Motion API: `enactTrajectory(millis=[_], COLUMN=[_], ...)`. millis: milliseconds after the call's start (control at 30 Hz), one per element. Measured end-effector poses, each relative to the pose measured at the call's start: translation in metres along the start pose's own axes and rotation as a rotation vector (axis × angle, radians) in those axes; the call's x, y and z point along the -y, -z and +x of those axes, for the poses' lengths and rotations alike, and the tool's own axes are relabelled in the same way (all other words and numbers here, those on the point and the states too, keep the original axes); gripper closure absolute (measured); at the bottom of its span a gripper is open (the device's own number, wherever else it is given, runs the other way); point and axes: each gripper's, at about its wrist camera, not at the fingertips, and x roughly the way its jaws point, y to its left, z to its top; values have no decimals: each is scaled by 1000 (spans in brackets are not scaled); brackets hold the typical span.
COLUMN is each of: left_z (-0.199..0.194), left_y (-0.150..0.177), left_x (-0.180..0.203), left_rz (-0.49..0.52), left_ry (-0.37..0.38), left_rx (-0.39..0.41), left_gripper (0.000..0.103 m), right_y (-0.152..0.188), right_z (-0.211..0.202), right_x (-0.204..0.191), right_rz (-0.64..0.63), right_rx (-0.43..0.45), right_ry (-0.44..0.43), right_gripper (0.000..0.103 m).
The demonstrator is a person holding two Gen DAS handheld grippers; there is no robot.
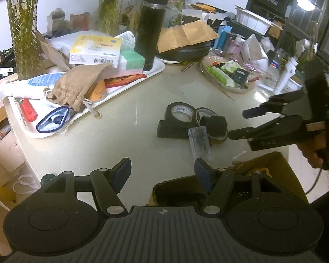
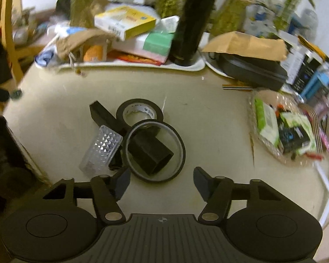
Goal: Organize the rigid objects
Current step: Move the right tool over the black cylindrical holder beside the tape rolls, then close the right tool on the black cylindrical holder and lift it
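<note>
A small pile lies on the beige table: a black tape roll (image 2: 140,115) (image 1: 182,112), a thin wide ring (image 2: 155,151) (image 1: 210,122) with a black block (image 2: 152,153) inside it, a flat black bar (image 2: 103,116) (image 1: 173,129) and a clear faceted plastic piece (image 2: 102,151) (image 1: 200,143). My right gripper (image 2: 162,179) is open and empty just in front of the ring; it also shows in the left wrist view (image 1: 239,123). My left gripper (image 1: 162,173) is open and empty, hovering near the table's front edge.
A cardboard box (image 1: 269,166) stands below my left gripper. A white tray (image 1: 125,83) with boxes, a cloth bag and a black flask (image 1: 152,28) lies at the back. A clear dish of packets (image 2: 283,129) sits to the right, a black case (image 2: 252,70) behind it.
</note>
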Motion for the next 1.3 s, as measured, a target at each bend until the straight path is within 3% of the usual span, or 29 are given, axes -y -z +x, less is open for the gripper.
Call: enactTrajectory(millis=[400,600,767,1067,1300], left_z=[-1,-1,-1,-1,-1], left_y=[0,-1,0,0,0], left_x=[2,0,1,1,2], left_rz=[15,5,8,8,12], left_ry=[-7,-9,-8,-8,-4], left_rx=[12,12,13,15,16], left_gripper=[40,40,40,40,40], right_y=[-17,-23,-23,-23,-12], right_z=[37,51,57,57,35], right_x=[-15,-21,-19,-2,16], right_rz=[-315,-377,-323,-113,57], right_rx=[-46,-78,-88,-78,-20], right_ry=[-36,-52,-38,-45,-41], right_gripper=[49,57,59,59,59])
